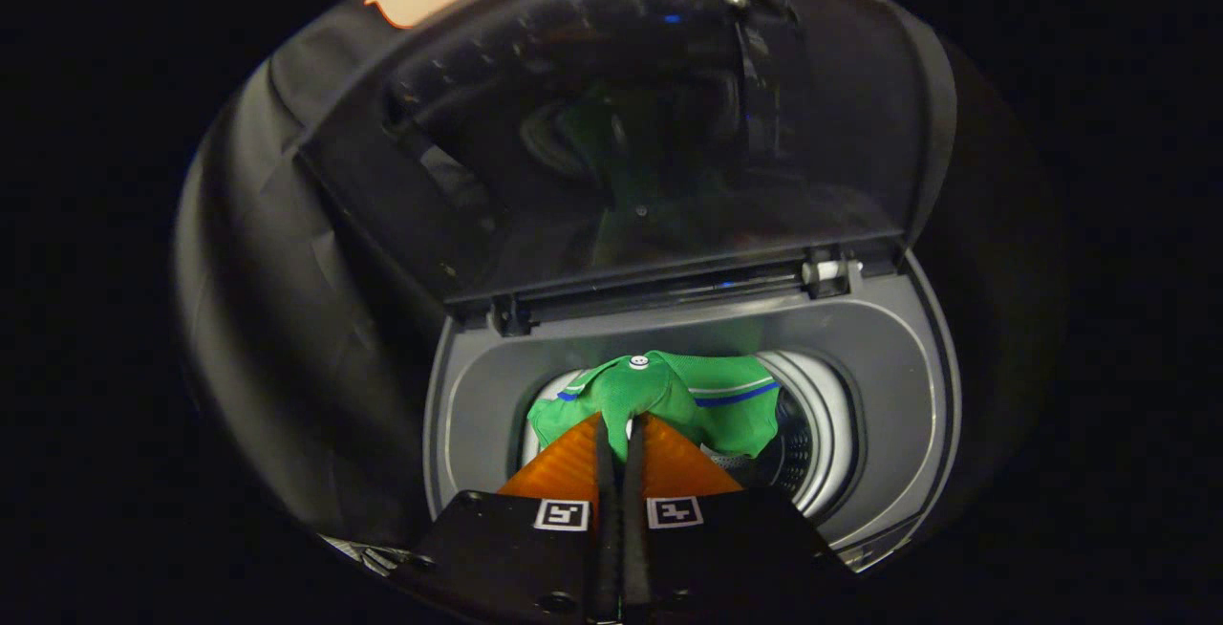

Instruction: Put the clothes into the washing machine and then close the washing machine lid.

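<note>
Gripper (621, 422) pinches green garment (669, 396) at its fingertips, above open washing machine (889, 357) drum.

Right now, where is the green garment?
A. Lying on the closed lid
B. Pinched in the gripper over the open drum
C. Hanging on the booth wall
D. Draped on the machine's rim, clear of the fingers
B: the gripper is shut on the green garment, which hangs over the drum opening, and the lid stands raised behind.

Dim booth all round: black cloth wall (287, 252) hangs creased and slack behind, catching only a faint sheen of light.
</note>
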